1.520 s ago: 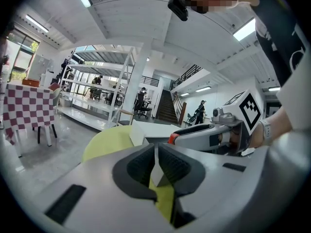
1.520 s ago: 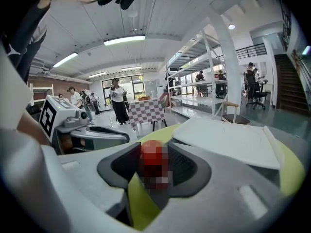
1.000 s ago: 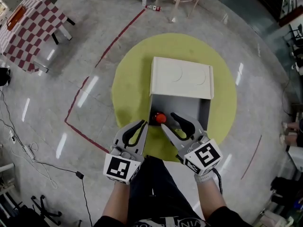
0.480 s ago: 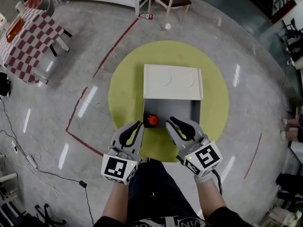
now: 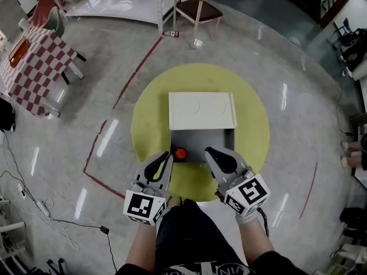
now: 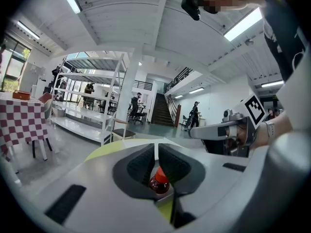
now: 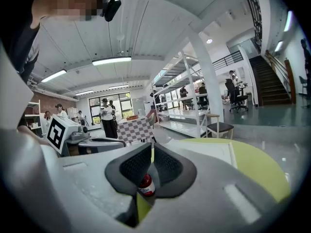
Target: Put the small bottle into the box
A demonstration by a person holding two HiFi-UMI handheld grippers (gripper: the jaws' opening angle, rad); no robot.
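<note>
We're holding both grippers low over the near edge of the box (image 5: 209, 142). The left gripper (image 5: 166, 156) is at its near-left corner & the right gripper (image 5: 210, 152) is toward its near-right side. The box is sitting open on a round yellow-green mat (image 5: 252, 130), w/ its white lid (image 5: 202, 111) lying folded back on the far side.

The small bottle (image 5: 180, 153) is standing inside the box, red cap up, in the near-left corner of the grey interior. It's sitting just beside the left gripper's tip, not btwn its jaws.

The left gripper's jaws are sitting clenched together. Its own view is showing only a thin slit btwn the pads & nothing gripped. The bottle is showing through the gap lower down, beyond the jaws.

The right gripper's jaws have just been closing & are now standing all but together, w/ nothing btwn them. In its view too the bottle is only showing past the jaws, lower down.

Around us, a red-&-white checkered table (image 5: 31, 44) is standing far left. A wooden chair (image 5: 198, 9) & white shelving (image 5: 109, 2) are standing at the top. A red line (image 5: 137, 67) is running across the grey floor (image 5: 304, 96).
</note>
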